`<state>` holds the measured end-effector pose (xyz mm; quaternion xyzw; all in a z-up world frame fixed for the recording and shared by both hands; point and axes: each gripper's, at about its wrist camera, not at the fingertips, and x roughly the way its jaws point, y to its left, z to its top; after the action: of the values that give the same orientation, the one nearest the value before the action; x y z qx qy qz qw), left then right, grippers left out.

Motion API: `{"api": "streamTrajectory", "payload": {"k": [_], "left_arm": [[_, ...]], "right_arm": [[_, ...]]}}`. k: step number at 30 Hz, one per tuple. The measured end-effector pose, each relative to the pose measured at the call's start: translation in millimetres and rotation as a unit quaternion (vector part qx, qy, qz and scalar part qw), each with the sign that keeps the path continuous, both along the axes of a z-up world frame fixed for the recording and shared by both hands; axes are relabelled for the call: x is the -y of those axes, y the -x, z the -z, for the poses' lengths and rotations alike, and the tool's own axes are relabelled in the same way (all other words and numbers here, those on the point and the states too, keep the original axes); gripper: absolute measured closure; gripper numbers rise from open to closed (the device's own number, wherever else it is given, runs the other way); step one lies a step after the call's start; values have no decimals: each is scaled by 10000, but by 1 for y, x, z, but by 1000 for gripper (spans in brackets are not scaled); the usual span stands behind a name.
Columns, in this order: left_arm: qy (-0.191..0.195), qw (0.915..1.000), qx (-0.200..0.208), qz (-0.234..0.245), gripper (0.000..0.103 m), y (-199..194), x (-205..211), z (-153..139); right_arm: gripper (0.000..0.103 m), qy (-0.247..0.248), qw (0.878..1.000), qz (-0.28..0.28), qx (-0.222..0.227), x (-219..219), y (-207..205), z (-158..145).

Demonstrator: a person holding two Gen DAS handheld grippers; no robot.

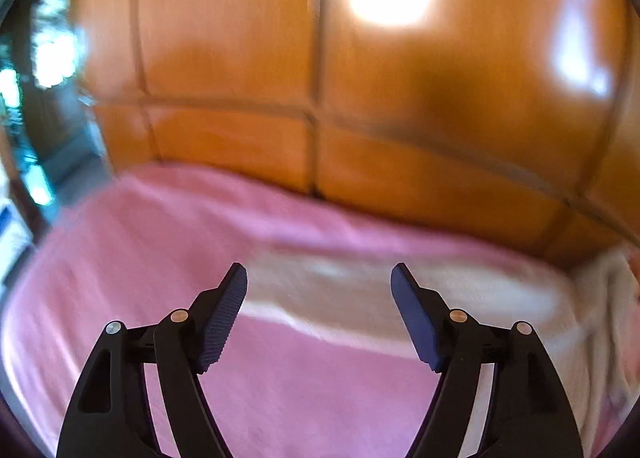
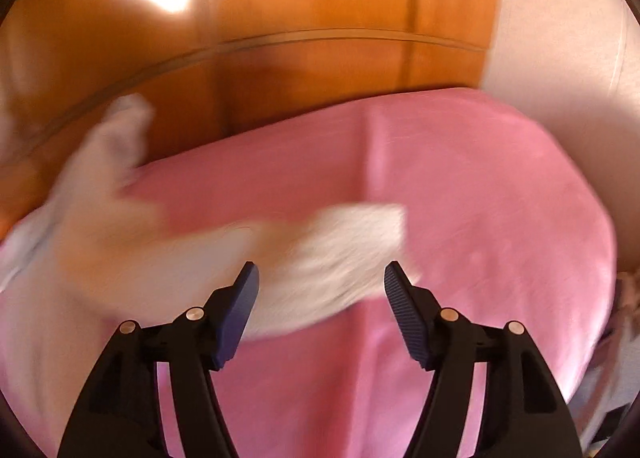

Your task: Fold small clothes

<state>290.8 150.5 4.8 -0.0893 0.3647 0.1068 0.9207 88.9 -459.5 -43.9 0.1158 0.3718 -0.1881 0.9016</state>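
A small white garment point(image 1: 400, 298) lies blurred on the pink sheet point(image 1: 160, 258), stretching toward the right edge of the left wrist view. My left gripper point(image 1: 319, 278) hangs above it, open, with nothing between its fingers. In the right wrist view the white garment point(image 2: 320, 258) lies spread across the pink sheet point(image 2: 480, 197), its left part smeared by motion. My right gripper point(image 2: 321, 276) is open over the garment's near edge and holds nothing.
A glossy orange wooden panel point(image 1: 360, 97) stands right behind the bed, seen as the same wooden panel point(image 2: 300, 37) in the right wrist view. A pale wall point(image 2: 560, 37) lies at the far right. A window or doorway point(image 1: 48, 57) shows at the far left.
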Motion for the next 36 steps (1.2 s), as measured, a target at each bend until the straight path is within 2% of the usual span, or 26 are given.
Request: {"api": "streamTrajectory", "payload": {"k": [2, 3, 4, 6, 7, 9, 10, 11, 12, 13, 14, 15, 18, 21, 24, 28, 30, 33, 36], "left_arm": [[558, 9969, -155, 535, 30, 19, 12, 24], [886, 9915, -298, 904, 30, 29, 23, 40], [1126, 9863, -443, 1125, 30, 35, 32, 53], [1554, 9738, -748, 1480, 30, 43, 55, 78], [1637, 9696, -871, 1596, 30, 47, 63, 88], [1802, 9611, -1059, 1804, 31, 51, 85, 105], [1877, 9578, -1133, 1861, 37, 51, 94, 111], [1906, 9556, -1225, 1884, 41, 50, 102, 117], [1755, 9594, -1242, 1824, 50, 50, 110, 122], [1653, 9617, -1192, 1830, 79, 49, 115, 120], [1719, 9570, -1243, 1977, 98, 49, 120, 122], [1855, 9528, -1327, 2005, 97, 49, 121, 121], [1745, 9599, -1024, 1939, 98, 66, 114, 100], [1872, 9598, -779, 1943, 100, 81, 90, 75], [1856, 9596, -550, 2040, 100, 116, 65, 46], [1881, 9607, -420, 1998, 100, 170, 38, 27], [1988, 9593, -458, 1954, 100, 196, 31, 27], [2077, 9569, -679, 1911, 100, 253, 29, 40], [2007, 9562, -1160, 1789, 100, 299, 42, 73]], "right_arm": [[33, -634, 9959, -646, 81, -32, 13, 4], [33, -885, 9920, -896, 86, -45, 17, 7], [33, -1337, 9823, -1312, 56, -69, 22, 15], [33, -1907, 9665, -1714, -59, -96, 25, 30], [33, -2247, 9557, -1893, -165, -116, 30, 41], [34, -2611, 9414, -2109, -330, -142, 29, 58], [34, -2645, 9397, -2127, -419, -150, 29, 64], [40, -2637, 9397, -2106, -560, -157, 26, 72], [53, -2617, 9403, -2095, -592, -161, 24, 77], [65, -2623, 9391, -2139, -594, -166, 24, 79], [81, -2664, 9373, -2161, -610, -167, 24, 78], [86, -2580, 9404, -2141, -576, -168, 27, 72], [90, -2200, 9476, -2292, -348, -168, 41, 44], [91, -1854, 9534, -2378, -121, -161, 55, 12], [91, -1628, 9574, -2383, 124, -145, 77, -18], [92, -1415, 9589, -2439, 314, -134, 115, -43], [92, -1279, 9597, -2491, 231, -123, 140, -44], [92, -1186, 9612, -2490, -62, -121, 158, -29], [92, -1268, 9618, -2362, -552, -118, 178, 8]]}}
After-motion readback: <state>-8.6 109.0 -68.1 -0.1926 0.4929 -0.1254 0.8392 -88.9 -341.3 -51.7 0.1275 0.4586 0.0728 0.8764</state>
